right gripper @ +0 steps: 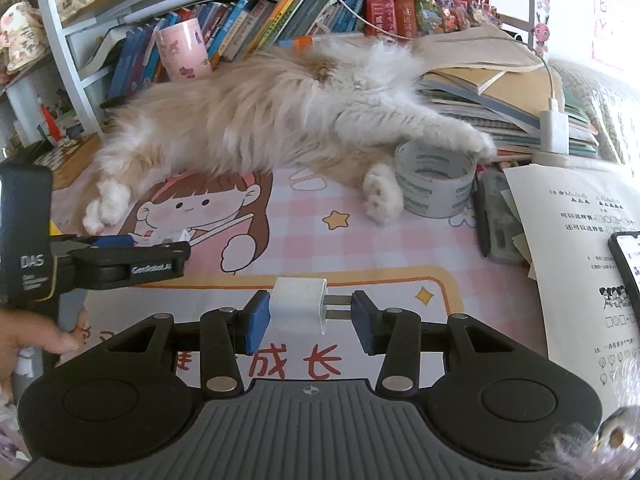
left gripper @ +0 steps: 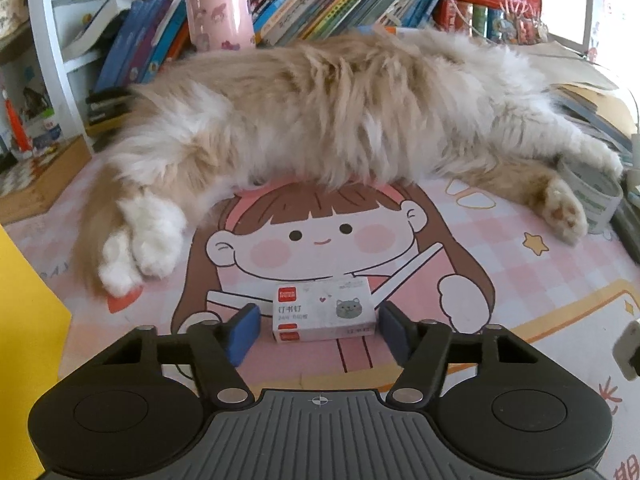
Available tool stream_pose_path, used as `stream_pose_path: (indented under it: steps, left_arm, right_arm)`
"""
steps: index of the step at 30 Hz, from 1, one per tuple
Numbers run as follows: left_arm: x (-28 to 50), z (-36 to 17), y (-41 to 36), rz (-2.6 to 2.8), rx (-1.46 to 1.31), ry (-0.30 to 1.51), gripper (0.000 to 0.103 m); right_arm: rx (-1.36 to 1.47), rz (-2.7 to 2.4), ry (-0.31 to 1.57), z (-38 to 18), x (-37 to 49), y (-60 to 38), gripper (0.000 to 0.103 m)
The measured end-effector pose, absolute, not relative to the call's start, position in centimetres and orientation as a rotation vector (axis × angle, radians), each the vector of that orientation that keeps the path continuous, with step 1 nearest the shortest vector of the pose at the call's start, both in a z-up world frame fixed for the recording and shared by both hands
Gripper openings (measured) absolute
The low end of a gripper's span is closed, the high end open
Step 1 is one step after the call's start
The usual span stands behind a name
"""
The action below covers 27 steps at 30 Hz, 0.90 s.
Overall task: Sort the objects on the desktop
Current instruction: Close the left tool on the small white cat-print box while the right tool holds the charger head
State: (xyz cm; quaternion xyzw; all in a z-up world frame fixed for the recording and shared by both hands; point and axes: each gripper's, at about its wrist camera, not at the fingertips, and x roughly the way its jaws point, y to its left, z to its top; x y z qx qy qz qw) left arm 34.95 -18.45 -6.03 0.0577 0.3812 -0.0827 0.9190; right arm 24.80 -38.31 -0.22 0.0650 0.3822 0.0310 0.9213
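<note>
A white box of staples with a grey cat print lies on the pink cartoon desk mat. My left gripper is open around it, blue pads on either side, with small gaps. In the right wrist view the left gripper is at the left with the box between its fingers. My right gripper is shut on a white plug charger: the left pad touches its body and the right pad meets its metal prongs.
A fluffy cream cat lies across the back of the mat. A roll of tape sits by its paw. Stacked books, a worksheet and a phone are at right. A pink cup and bookshelf stand behind.
</note>
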Motion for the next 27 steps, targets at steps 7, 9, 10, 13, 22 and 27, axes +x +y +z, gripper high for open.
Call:
stream_pose_path:
  steps: [7, 9, 10, 13, 22, 27]
  left_arm:
    - [35.3, -6.1, -18.2, -0.163, 0.078, 0.783, 0.053]
    - [35.4, -6.0, -17.9, -0.172, 0.067, 0.782, 0.053]
    - [35.4, -6.0, -17.7, -0.179, 0.056, 0.784, 0.053]
    - [35.0, -5.2, -16.9, -0.183, 0.019, 0.773, 0.052]
    - [30.9, -0.6, -13.8, -0.188, -0.065, 0.685, 0.053]
    - [28.0, 1.0, -12.2, -0.195, -0.063, 0.659, 0.053]
  right_arm:
    - [0.108, 0.069, 0.779, 0.1, 24.8, -37.7, 0.041]
    - [0.107, 0.073, 0.777, 0.2, 24.9, -37.5, 0.041]
    - [0.108, 0.076, 0.777, 0.3, 24.9, -37.4, 0.041]
    - [0.105, 0.085, 0.773, 0.5, 25.0, -37.0, 0.041]
    - [0.102, 0.124, 0.758, 1.5, 25.1, -35.3, 0.041]
    - [0.090, 0.163, 0.746, 2.2, 24.6, -33.8, 0.041]
